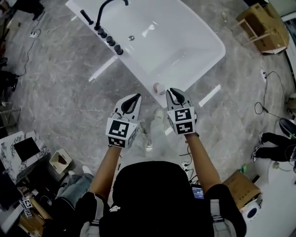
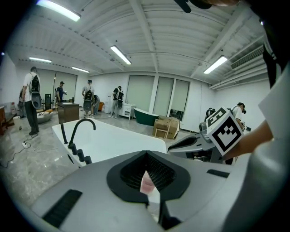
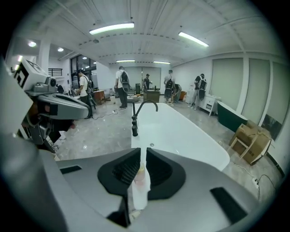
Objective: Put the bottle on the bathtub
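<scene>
We see left gripper (image 1: 137,96) and right gripper (image 1: 172,90) fingers together, empty. Bottle (image 1: 159,87) stands on bathtub (image 1: 194,44) rim, 2 o'clock of left gripper. Gripper views show only sliver of it through finger slits.

grey marble floor (image 1: 60,106), white ribbed ceiling (image 3: 149,13) with strip lights (image 3: 111,28), cardboard boxes (image 2: 165,126)

Left tool (image 1: 137,96), right tool (image 1: 172,90): grey (black-white cubes (image 1: 121,132)).
</scene>
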Action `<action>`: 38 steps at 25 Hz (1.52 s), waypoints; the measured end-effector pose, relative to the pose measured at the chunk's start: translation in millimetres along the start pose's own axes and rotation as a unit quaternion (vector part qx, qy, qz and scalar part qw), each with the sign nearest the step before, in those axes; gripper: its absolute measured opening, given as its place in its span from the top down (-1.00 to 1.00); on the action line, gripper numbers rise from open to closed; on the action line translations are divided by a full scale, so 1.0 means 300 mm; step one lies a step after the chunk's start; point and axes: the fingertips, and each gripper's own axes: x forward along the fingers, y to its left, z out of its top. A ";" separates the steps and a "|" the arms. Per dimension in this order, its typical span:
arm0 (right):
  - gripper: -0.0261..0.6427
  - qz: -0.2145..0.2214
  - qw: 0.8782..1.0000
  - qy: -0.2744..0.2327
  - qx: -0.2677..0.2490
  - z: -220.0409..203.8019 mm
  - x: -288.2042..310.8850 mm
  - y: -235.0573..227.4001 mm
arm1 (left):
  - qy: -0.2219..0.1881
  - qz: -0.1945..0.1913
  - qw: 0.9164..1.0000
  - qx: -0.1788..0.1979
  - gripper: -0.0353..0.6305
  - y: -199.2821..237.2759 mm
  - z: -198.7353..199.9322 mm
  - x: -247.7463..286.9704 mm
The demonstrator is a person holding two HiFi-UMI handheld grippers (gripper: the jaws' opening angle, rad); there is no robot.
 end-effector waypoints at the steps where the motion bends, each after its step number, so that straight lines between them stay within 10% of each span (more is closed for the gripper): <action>1: 0.78 -0.003 1.000 -0.008 -0.001 0.029 -0.015 -0.003 | -0.006 0.002 1.000 0.005 0.85 0.002 0.028 -0.004; 38: 0.85 -0.012 0.955 -0.294 -0.021 0.896 -0.574 0.016 | -0.206 0.026 0.973 0.097 0.85 -0.088 0.817 -0.342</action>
